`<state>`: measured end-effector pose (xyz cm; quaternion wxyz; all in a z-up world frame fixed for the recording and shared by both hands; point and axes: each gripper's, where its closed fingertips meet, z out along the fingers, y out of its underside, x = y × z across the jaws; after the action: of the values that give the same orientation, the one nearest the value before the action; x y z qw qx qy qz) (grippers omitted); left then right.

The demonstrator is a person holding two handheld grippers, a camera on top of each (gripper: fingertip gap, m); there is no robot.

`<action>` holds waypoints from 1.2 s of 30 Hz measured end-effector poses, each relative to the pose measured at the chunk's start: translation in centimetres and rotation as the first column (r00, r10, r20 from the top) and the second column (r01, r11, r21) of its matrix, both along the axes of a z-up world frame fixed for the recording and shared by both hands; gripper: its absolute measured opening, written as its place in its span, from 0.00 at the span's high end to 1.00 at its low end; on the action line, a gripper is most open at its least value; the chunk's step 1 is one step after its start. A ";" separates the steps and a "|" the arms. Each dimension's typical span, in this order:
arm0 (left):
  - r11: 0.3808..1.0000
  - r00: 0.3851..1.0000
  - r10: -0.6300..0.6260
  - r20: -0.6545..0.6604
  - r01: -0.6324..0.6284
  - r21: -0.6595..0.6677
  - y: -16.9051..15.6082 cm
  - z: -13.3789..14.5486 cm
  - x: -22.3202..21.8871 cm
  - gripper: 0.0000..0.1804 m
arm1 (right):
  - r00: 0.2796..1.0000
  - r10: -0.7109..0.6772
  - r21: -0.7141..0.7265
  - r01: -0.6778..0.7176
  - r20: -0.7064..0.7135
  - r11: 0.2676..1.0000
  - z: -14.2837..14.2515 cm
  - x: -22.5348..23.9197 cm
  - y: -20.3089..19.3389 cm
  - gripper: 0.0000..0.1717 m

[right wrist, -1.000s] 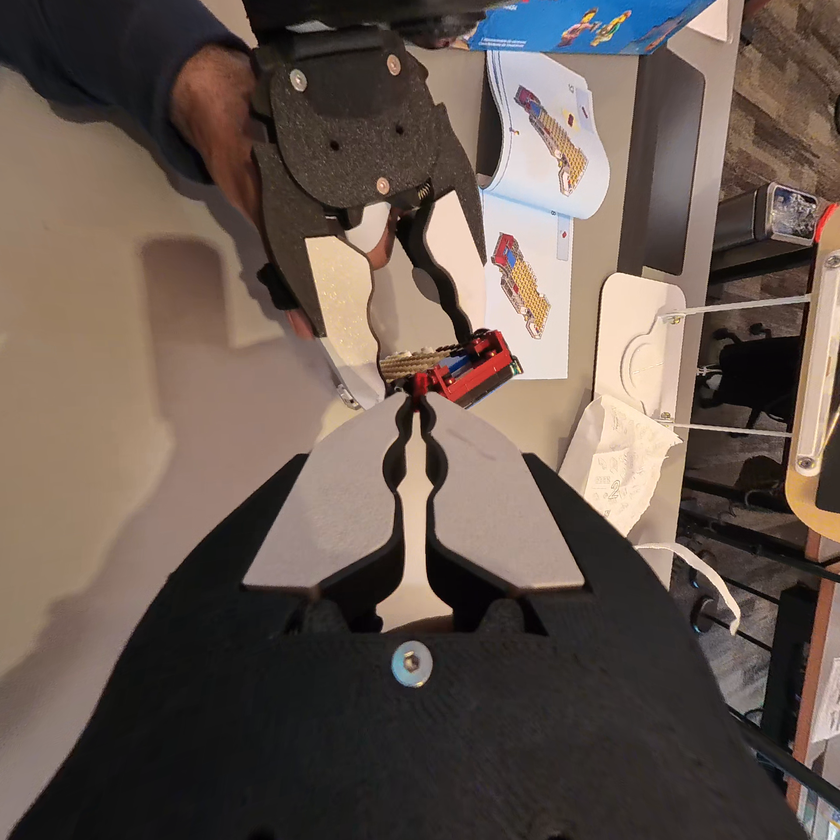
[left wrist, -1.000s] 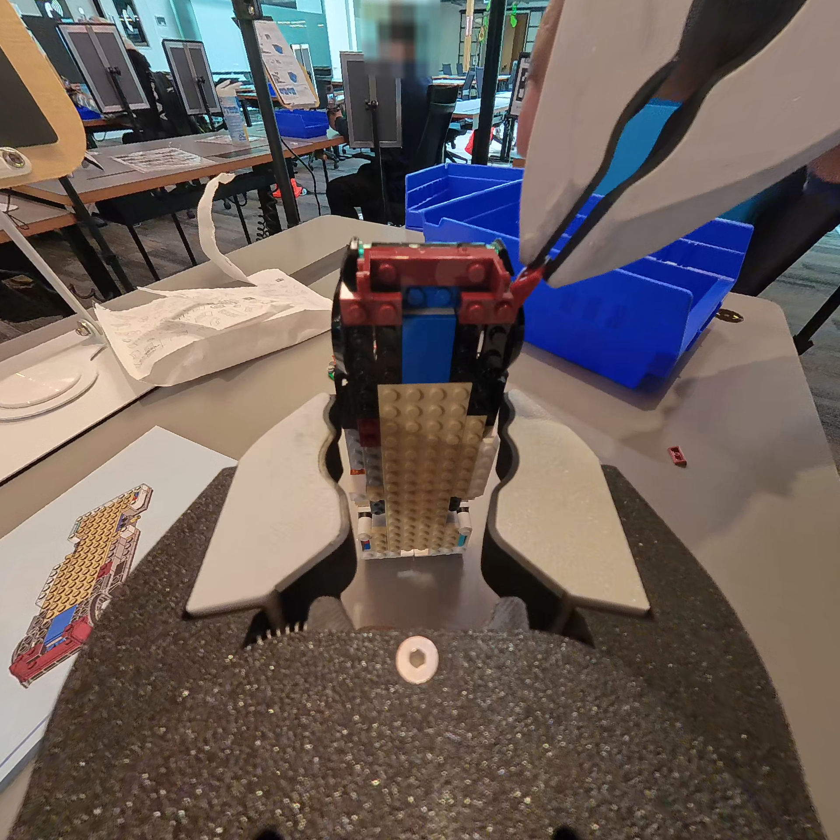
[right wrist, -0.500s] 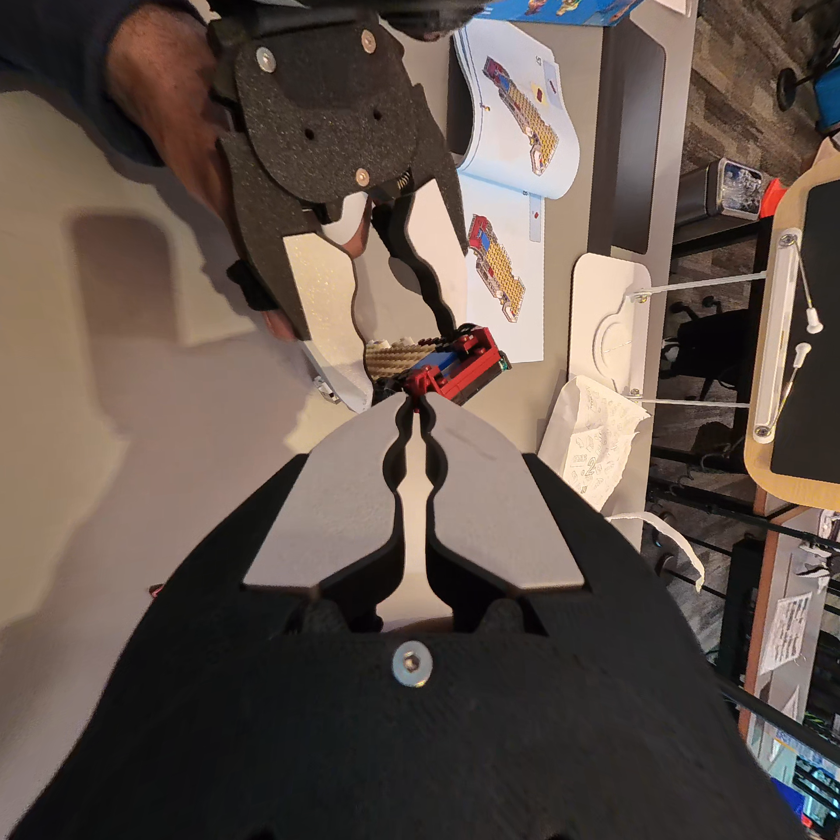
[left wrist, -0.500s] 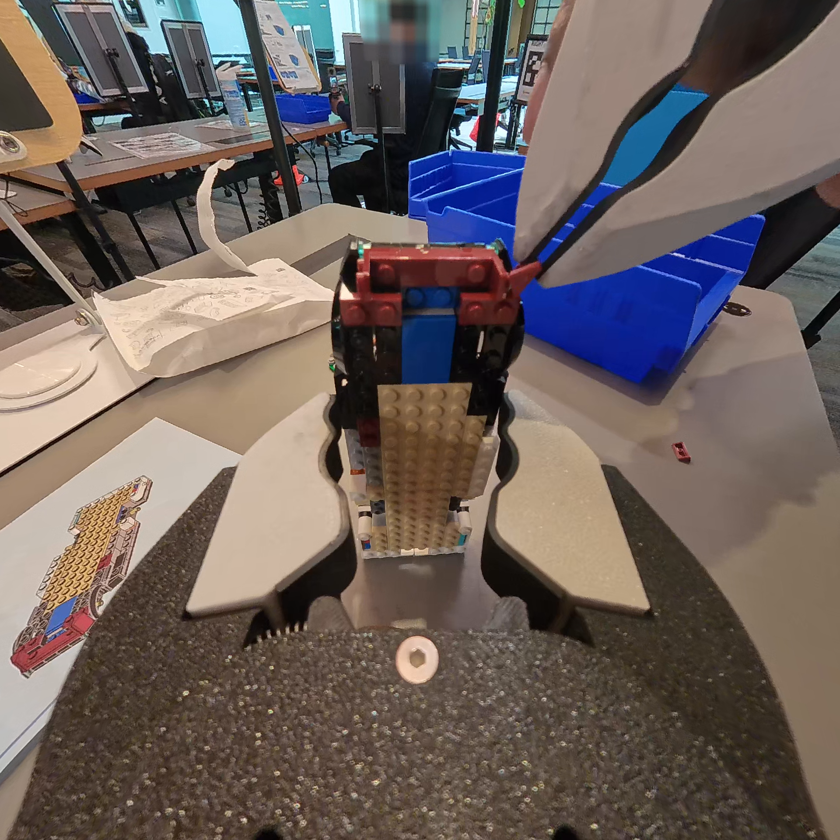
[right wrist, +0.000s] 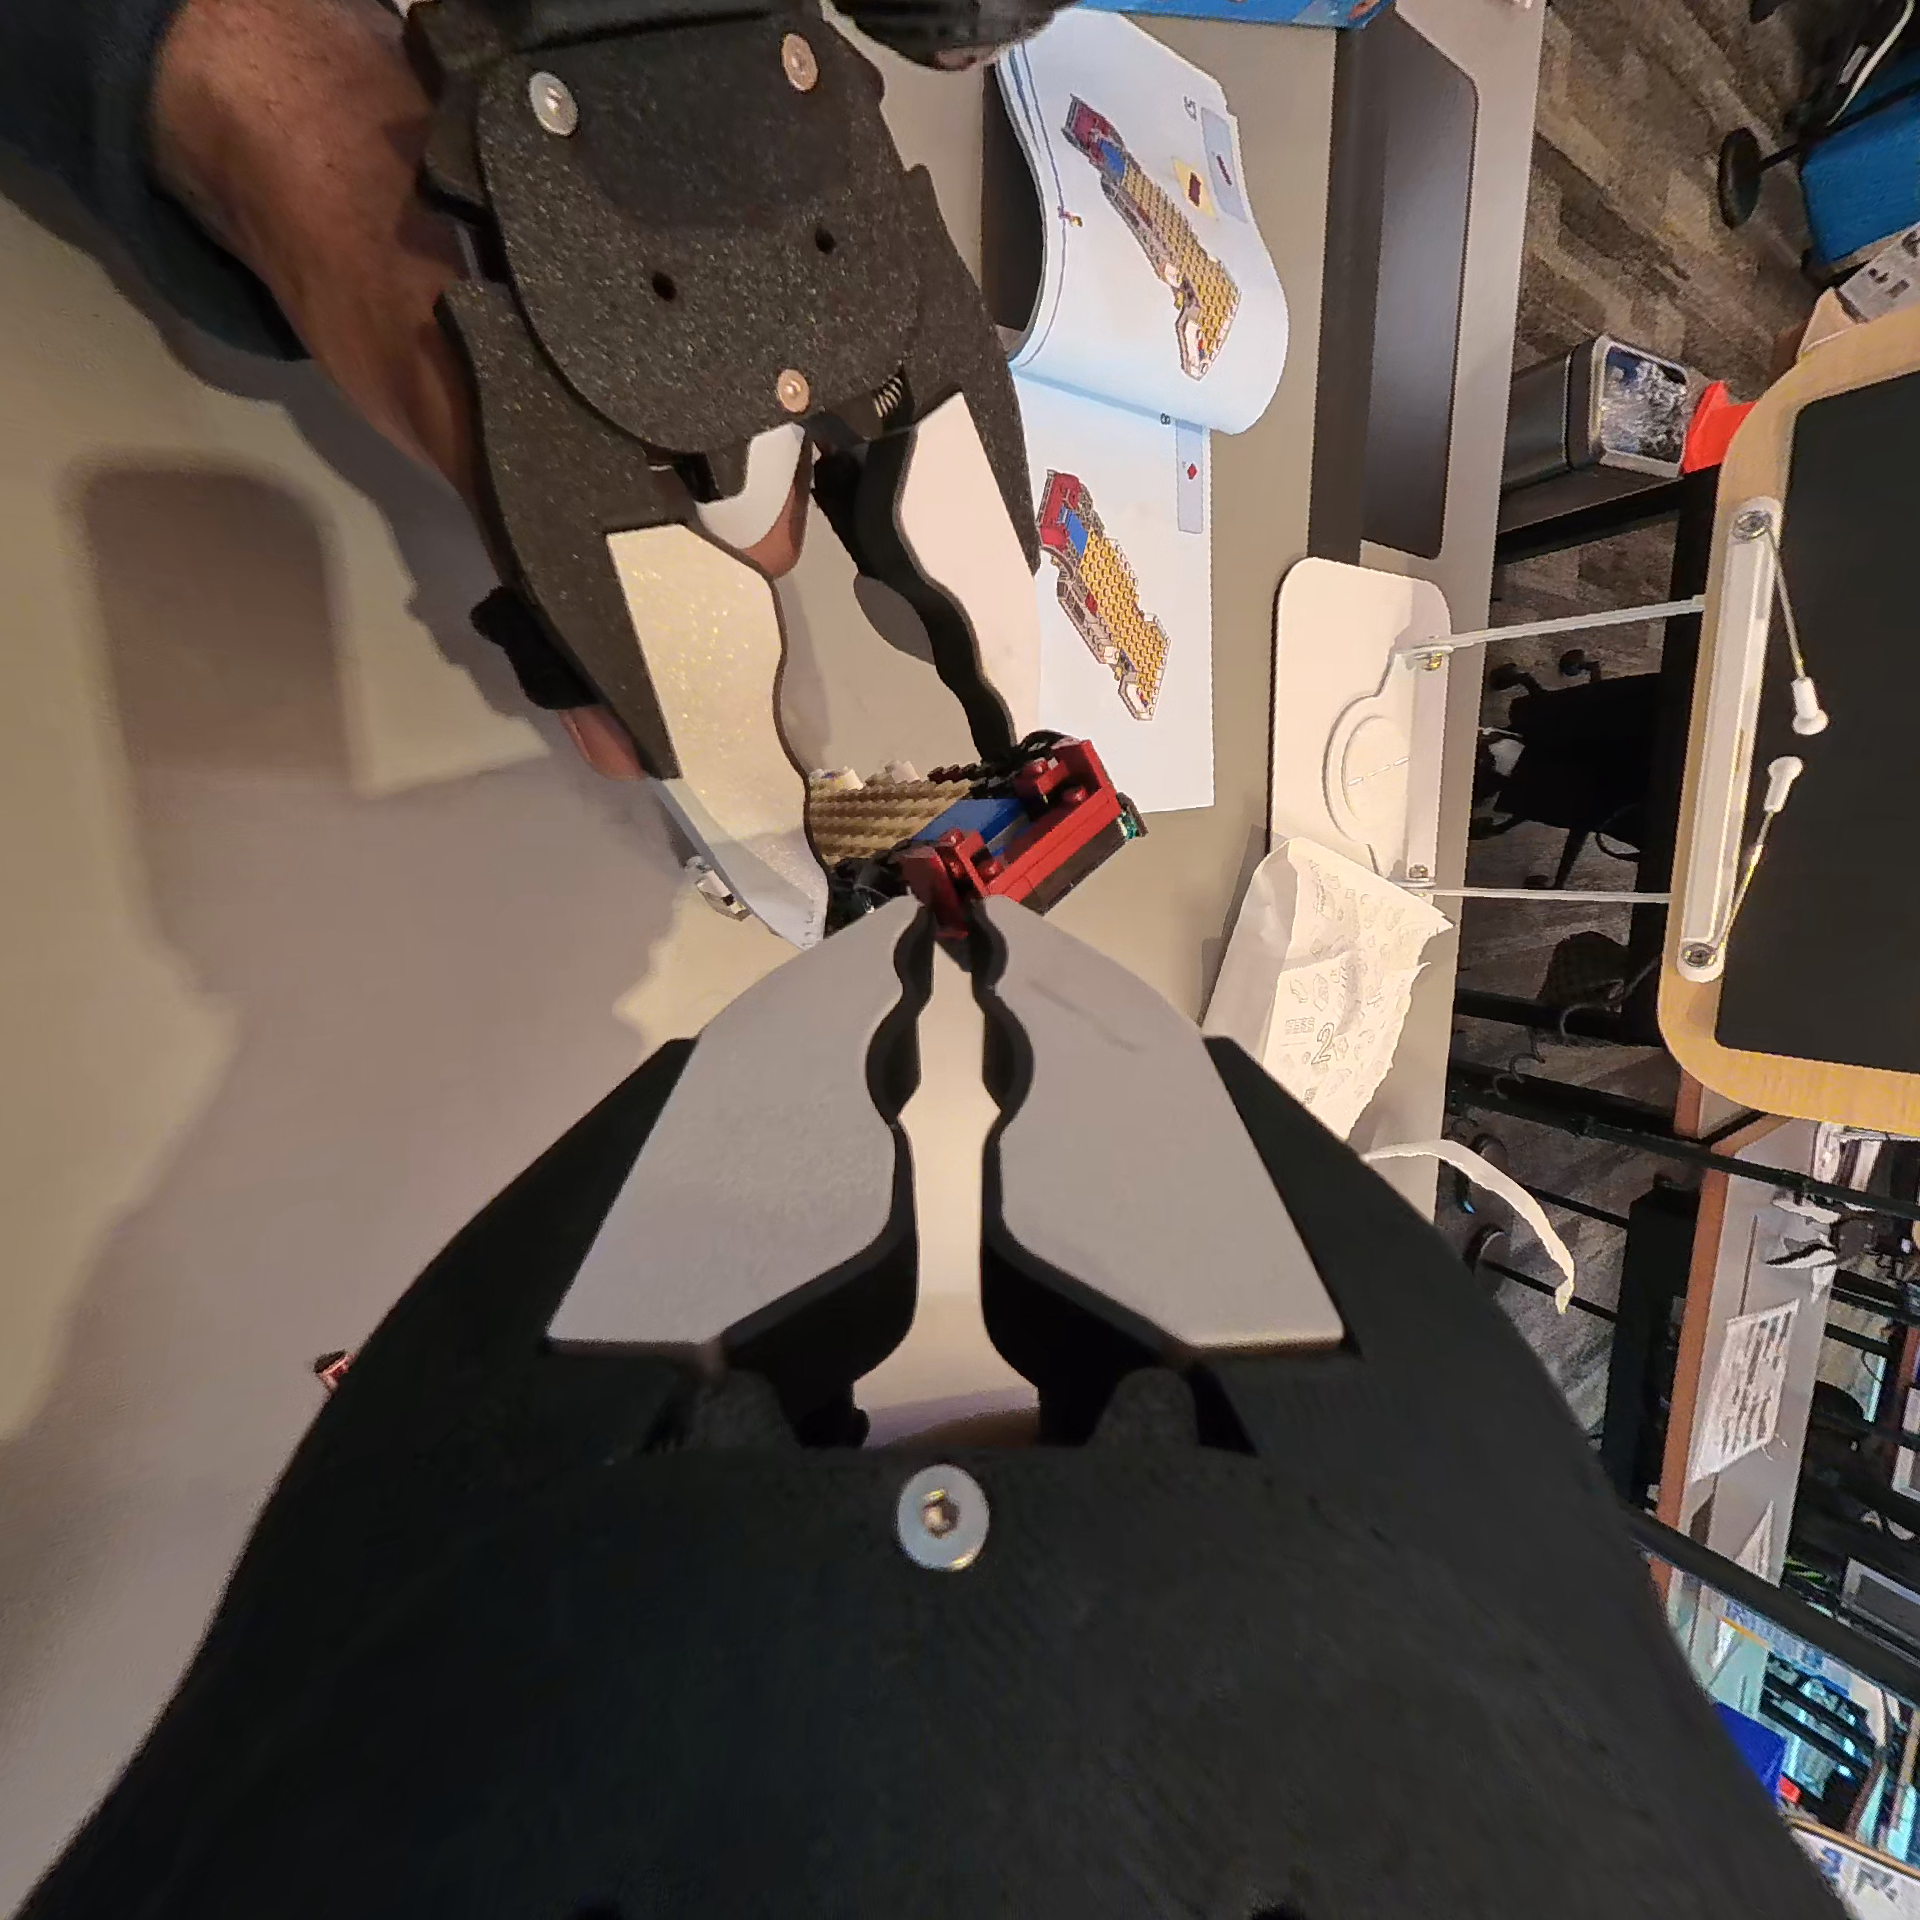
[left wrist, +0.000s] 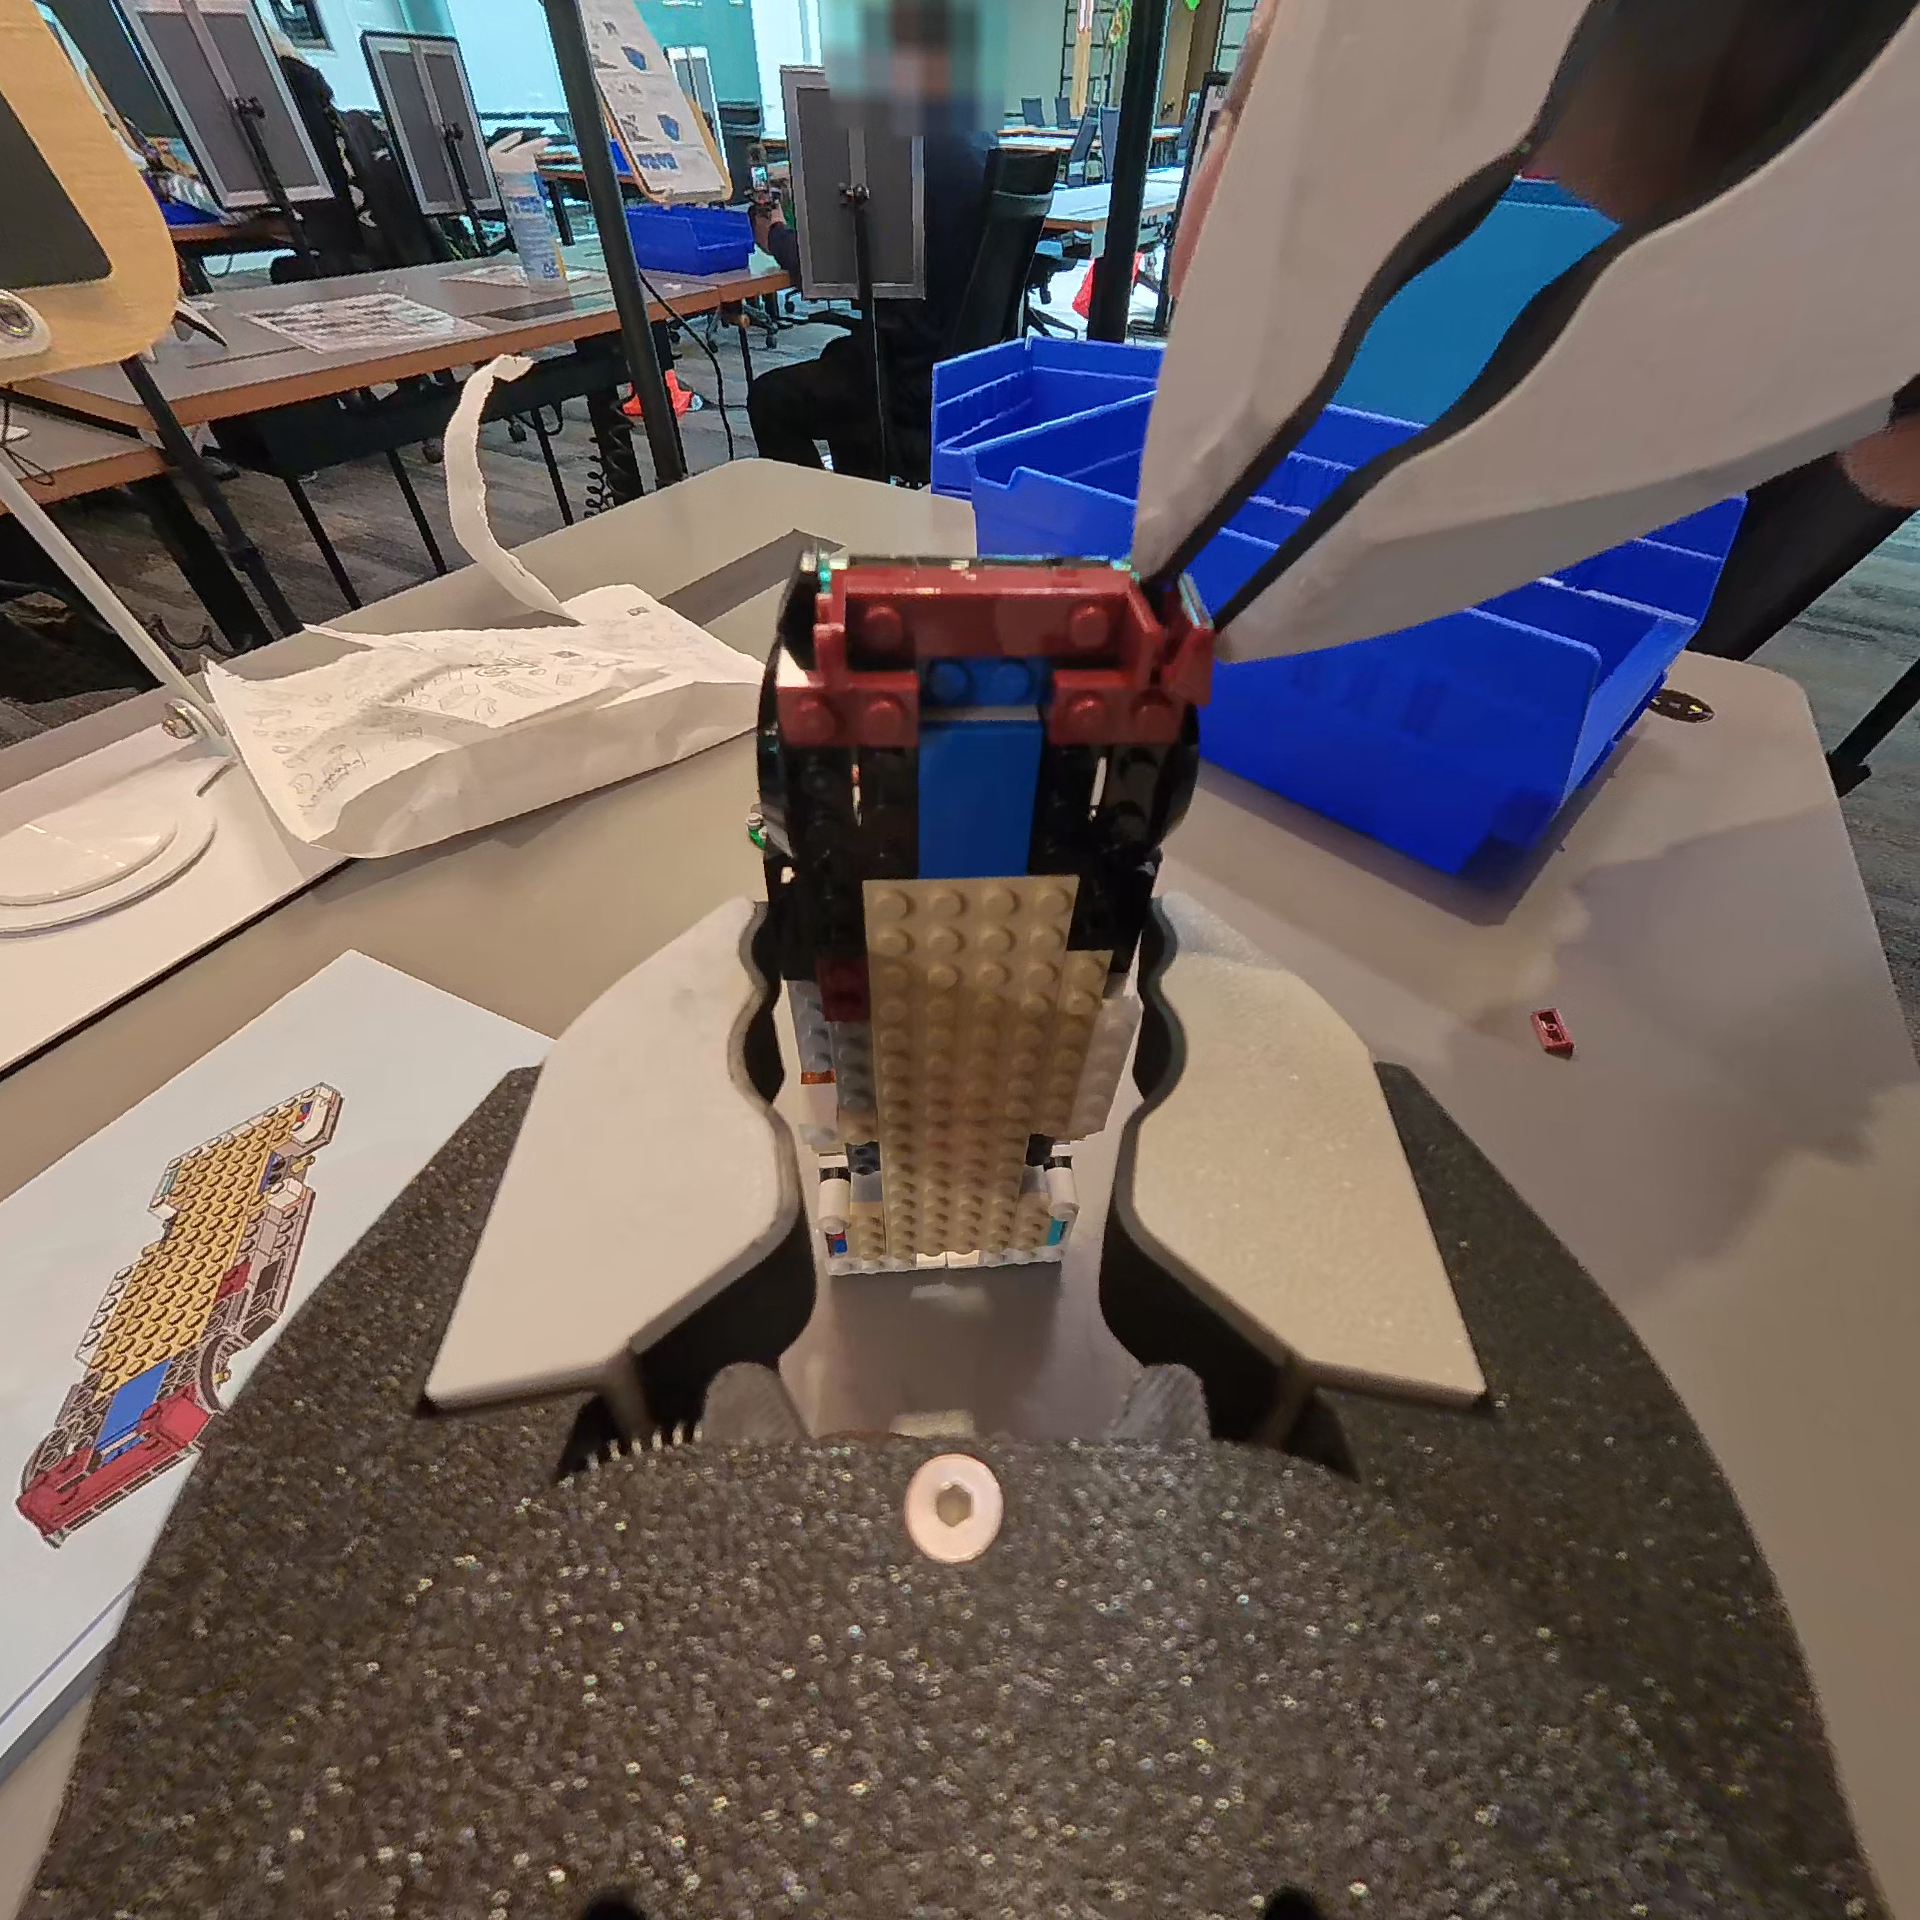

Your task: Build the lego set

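Observation:
My left gripper [left wrist: 954, 935] is shut on a brick model [left wrist: 971, 1039] with a tan studded deck, a blue strip, black sides and a dark red front. It holds the model off the grey table [left wrist: 1351, 1039], front end pointing away. My right gripper [right wrist: 951, 925] is shut on a small dark red brick [right wrist: 940, 883] and holds it against the model's front right corner. In the left wrist view the right gripper [left wrist: 1184, 613] comes in from the upper right, and the small brick [left wrist: 1184, 649] touches the red front. The right wrist view shows the left gripper [right wrist: 894, 821] and the hand holding it.
Blue bins [left wrist: 1403, 707] stand behind the model at the right. An open instruction booklet [left wrist: 208, 1195] lies at the left, with a crumpled white paper bag [left wrist: 447, 727] beyond it. A loose small dark red piece [left wrist: 1551, 1031] lies on the table at the right. About 6 cm separates my left fingertips from my right.
My right gripper has brought the small dark red brick in against the model's front right corner, and its fingers stand slightly wider. My left gripper keeps the model steady.

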<state>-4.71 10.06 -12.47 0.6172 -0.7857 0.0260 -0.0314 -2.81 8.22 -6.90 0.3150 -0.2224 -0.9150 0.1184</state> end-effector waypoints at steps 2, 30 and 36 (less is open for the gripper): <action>1.000 1.000 -0.001 -0.001 0.001 -0.001 0.0 0.0 0.0 0.63 | 1.000 0.003 0.001 -0.003 -0.002 1.000 0.0 0.0 0.0 0.96; 0.999 0.994 0.044 -0.099 -0.043 0.009 -0.2 0.3 -0.3 0.63 | 0.999 0.043 -0.049 -0.042 0.010 0.998 0.3 -0.3 -0.1 0.92; 0.998 0.988 0.066 -0.140 -0.064 0.015 -0.3 0.4 -0.5 0.64 | 0.999 0.037 -0.063 -0.037 0.013 0.997 0.2 -0.3 -0.3 0.92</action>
<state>-5.22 9.80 -12.04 0.6185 -0.7833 0.0439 0.0444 -3.09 7.92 -6.69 0.2989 -0.2162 -0.9171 0.1514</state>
